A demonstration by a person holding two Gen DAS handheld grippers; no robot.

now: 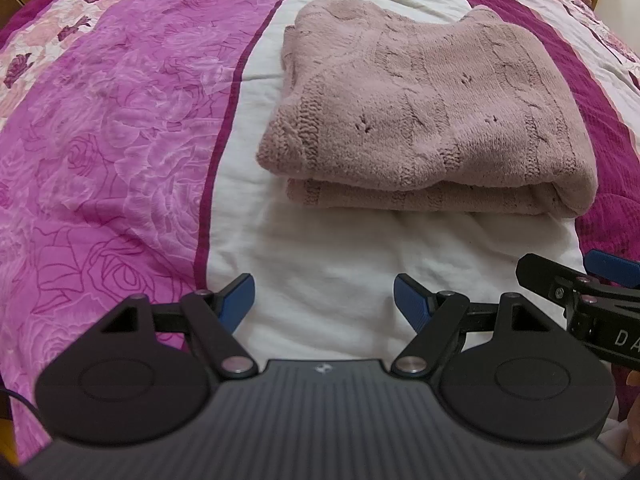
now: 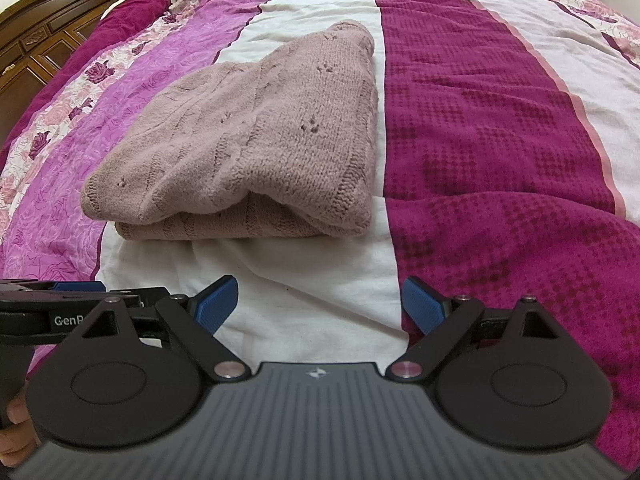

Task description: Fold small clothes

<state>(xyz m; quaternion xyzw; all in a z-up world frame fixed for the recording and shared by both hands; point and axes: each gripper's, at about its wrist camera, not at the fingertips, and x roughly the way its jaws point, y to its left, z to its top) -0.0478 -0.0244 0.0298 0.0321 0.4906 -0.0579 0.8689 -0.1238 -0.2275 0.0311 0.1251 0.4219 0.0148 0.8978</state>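
Observation:
A dusty-pink knitted sweater [image 1: 424,112] lies folded in a thick rectangle on the white stripe of the bedspread; the right wrist view shows the sweater [image 2: 256,140] ahead and to the left. My left gripper [image 1: 324,300] hovers over bare white cloth just in front of the fold, jaws open and empty. My right gripper [image 2: 320,306] is likewise open with nothing between its blue pads, short of the sweater's near edge. Each gripper shows at the edge of the other's view: the right gripper [image 1: 576,280], the left gripper [image 2: 80,292].
The bedspread [image 1: 120,140] has pink rose-print, white and dark magenta [image 2: 480,140] stripes. A dark wooden headboard [image 2: 52,28] and a magenta pillow [image 2: 132,8] lie far left. A person's fingers [image 2: 16,412] hold the left gripper's handle.

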